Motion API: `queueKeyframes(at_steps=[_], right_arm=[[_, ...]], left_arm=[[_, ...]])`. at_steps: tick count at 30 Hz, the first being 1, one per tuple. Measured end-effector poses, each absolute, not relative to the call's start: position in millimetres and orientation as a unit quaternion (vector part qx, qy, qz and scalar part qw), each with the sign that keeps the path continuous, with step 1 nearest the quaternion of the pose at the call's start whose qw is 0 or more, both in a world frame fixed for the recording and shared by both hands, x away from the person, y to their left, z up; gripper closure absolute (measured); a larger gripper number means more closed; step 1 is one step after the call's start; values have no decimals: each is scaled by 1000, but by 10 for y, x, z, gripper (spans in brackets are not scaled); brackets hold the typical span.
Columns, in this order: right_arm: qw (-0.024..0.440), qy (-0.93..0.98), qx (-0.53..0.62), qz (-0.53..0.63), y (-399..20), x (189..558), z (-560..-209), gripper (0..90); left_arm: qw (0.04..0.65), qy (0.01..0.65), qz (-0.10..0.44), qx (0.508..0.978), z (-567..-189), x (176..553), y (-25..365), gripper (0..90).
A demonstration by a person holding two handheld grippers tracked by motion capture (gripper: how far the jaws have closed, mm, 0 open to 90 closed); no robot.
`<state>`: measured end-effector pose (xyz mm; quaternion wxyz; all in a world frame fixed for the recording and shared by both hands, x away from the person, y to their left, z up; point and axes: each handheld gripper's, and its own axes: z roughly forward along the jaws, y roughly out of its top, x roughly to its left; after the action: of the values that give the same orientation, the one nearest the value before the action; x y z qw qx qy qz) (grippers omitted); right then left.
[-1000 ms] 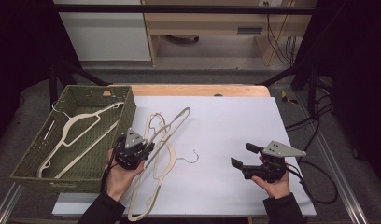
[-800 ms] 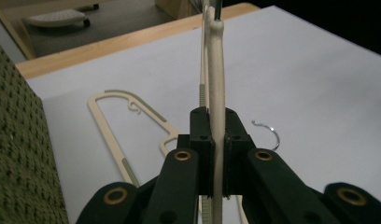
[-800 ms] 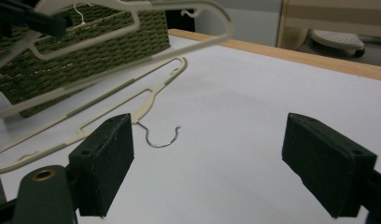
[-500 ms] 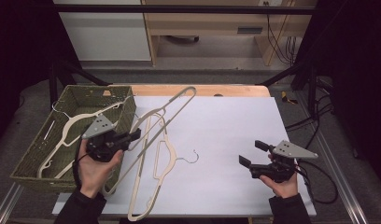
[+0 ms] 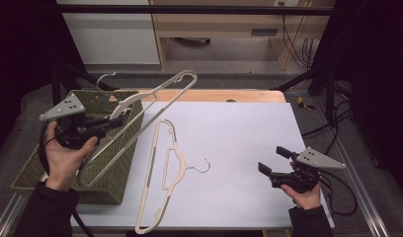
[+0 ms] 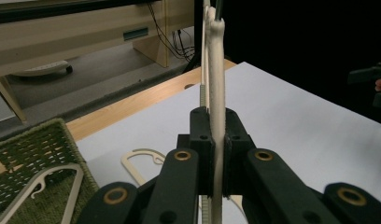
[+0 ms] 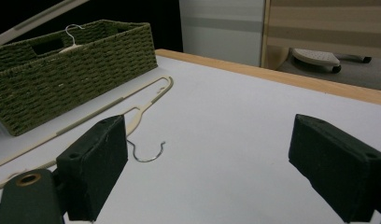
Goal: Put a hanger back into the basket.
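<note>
My left gripper (image 5: 109, 123) is shut on a cream plastic hanger (image 5: 162, 90) and holds it tilted in the air above the green woven basket (image 5: 121, 165). In the left gripper view the jaws (image 6: 215, 140) pinch the thin hanger bar (image 6: 215, 70) edge-on. A second cream hanger (image 5: 151, 168) with a wire hook lies flat on the white table top (image 5: 239, 128). My right gripper (image 5: 272, 160) hovers low at the right front, open with nothing between its jaws, which have just been opening wider. Seen from the right gripper (image 7: 207, 172), that lying hanger (image 7: 146, 105) is ahead to the left.
The basket (image 7: 72, 79) stands at the table's left edge with another pale hanger (image 6: 39, 186) inside. A wooden strip (image 5: 229, 96) borders the far side of the white sheet. Dark frame bars and cables (image 5: 333, 133) run along the right side.
My left hand has risen and swung left with the hanger, from the table's middle to above the basket. The right hand has stayed put, its jaws slightly wider.
</note>
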<state>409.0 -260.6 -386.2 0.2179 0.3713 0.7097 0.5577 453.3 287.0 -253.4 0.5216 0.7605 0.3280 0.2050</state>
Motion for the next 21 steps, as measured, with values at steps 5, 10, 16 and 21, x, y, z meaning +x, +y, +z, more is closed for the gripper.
queueKeyframes(at_steps=[5, 10, 16, 21], right_arm=[[218, 710, 371, 558, -2612, 4089, -3861, 121], [219, 710, 373, 556, -2612, 4088, -3857, 119], [217, 711, 373, 555, -2597, 4094, -3864, 116], [217, 713, 372, 553, -2587, 4102, -3870, 116]], left_arm=[[514, 341, 218, 756, -2439, 4645, 3160, 856], [499, 351, 225, 760, -2454, 4752, 3444, 855], [481, 369, 231, 761, -2605, 4868, 3775, 855], [472, 389, 230, 757, -2734, 4921, 3983, 854]])
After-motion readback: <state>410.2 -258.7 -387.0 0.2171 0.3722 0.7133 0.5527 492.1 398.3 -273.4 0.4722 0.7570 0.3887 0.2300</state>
